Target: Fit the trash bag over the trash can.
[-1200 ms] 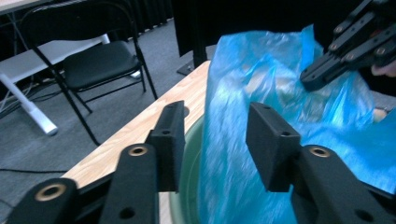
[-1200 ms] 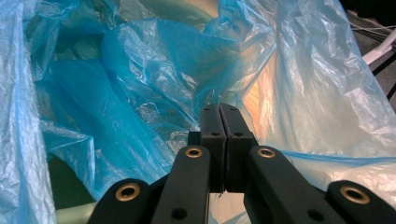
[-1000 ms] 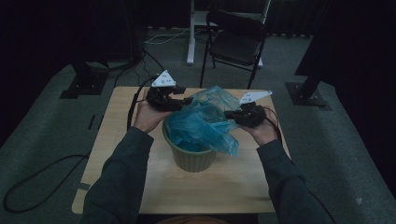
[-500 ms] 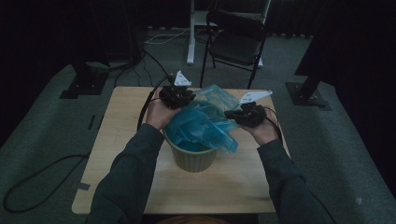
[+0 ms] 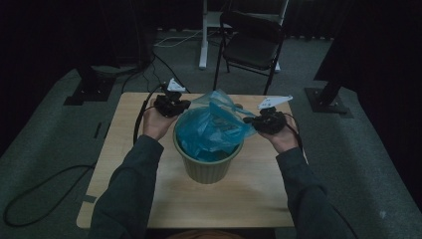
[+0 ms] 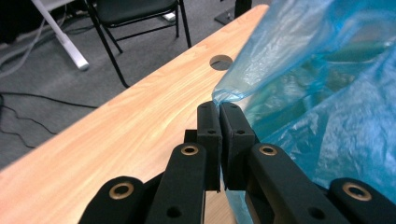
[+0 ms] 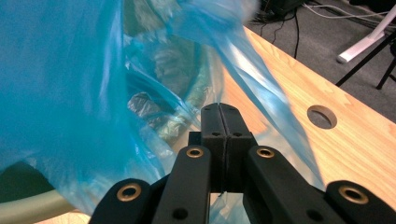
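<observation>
A blue plastic bag (image 5: 214,127) sits crumpled in a green round bin (image 5: 206,167) on the wooden table (image 5: 124,129). My left gripper (image 5: 181,107) is at the bin's far left rim. Its jaws have just been closing, and in the left gripper view they (image 6: 219,109) pinch a corner of the bag's edge (image 6: 317,93). My right gripper (image 5: 251,121) is at the bin's right side, shut (image 7: 219,109) on a stretched fold of the bag (image 7: 60,84). The bin's pale rim (image 7: 28,205) shows under the film.
A black folding chair (image 5: 251,45) and a white desk leg (image 5: 203,35) stand beyond the table's far edge. Dark stand bases and cables lie on the grey carpet. The tabletop has a round cable hole (image 6: 221,61) near its far edge.
My left hand has moved right and down to the bin's rim, and its jaws have closed on the bag's edge. The right hand has kept still.
</observation>
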Demonstrator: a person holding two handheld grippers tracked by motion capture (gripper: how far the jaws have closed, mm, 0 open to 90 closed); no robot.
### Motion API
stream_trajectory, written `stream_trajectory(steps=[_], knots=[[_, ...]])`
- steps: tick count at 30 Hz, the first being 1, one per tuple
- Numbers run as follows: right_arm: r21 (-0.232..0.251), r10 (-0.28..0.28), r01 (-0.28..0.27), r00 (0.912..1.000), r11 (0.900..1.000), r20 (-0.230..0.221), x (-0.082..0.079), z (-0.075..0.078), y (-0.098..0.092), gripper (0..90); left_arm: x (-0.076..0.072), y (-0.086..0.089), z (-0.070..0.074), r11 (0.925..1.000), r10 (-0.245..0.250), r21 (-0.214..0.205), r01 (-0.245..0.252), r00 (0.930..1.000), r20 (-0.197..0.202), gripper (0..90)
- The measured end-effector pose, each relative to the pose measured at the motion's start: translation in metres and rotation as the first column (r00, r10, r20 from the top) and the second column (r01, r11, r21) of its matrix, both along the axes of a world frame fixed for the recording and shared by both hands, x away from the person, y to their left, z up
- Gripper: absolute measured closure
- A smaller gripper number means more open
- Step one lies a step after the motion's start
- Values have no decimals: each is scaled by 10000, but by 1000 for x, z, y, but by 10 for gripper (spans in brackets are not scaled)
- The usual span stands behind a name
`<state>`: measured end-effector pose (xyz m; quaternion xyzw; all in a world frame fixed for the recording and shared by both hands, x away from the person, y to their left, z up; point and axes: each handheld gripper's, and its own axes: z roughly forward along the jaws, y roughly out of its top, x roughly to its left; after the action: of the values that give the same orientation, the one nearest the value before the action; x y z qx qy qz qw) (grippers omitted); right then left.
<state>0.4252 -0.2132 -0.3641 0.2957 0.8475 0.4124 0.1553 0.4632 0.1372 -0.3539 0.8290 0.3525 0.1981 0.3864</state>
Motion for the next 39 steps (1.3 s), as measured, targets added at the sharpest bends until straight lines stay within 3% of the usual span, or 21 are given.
stream_trajectory(steps=[7, 15, 21, 26, 31, 35, 39], knots=[[-51, 7, -9, 9996, 10000, -275, 4, -7, 3, 900, 4, 15, -15, 9996, 53, -289, -71, 9980, -625, 869], [-76, 67, -73, 9975, 9999, -700, 10, -19, 4, 900, 8, 15, -32, 9986, -171, -525, 108, 9925, -1207, 865], [-139, 104, -118, 9951, 9998, -988, 11, -30, 4, 900, 9, 16, -39, 9944, -271, -1045, 127, 9901, -1377, 862], [-158, 159, -179, 9925, 9997, -1216, 12, -35, 6, 900, 10, 17, -42, 9949, -234, -1001, 92, 9897, -1412, 870], [11, 221, -221, 9947, 9998, -1005, 10, -33, 8, 900, 10, 19, -51, 9971, -149, -760, 24, 9863, -1645, 899], [184, 113, -99, 9969, 9998, -781, 8, -31, 6, 900, 10, 28, -57, 9932, 120, -1116, -340, 9813, -1919, 898], [-242, 148, -180, 9919, 9995, -1264, 9, -38, 4, 900, 7, 35, -60, 9910, 218, -1249, -482, 9785, -2050, 897]])
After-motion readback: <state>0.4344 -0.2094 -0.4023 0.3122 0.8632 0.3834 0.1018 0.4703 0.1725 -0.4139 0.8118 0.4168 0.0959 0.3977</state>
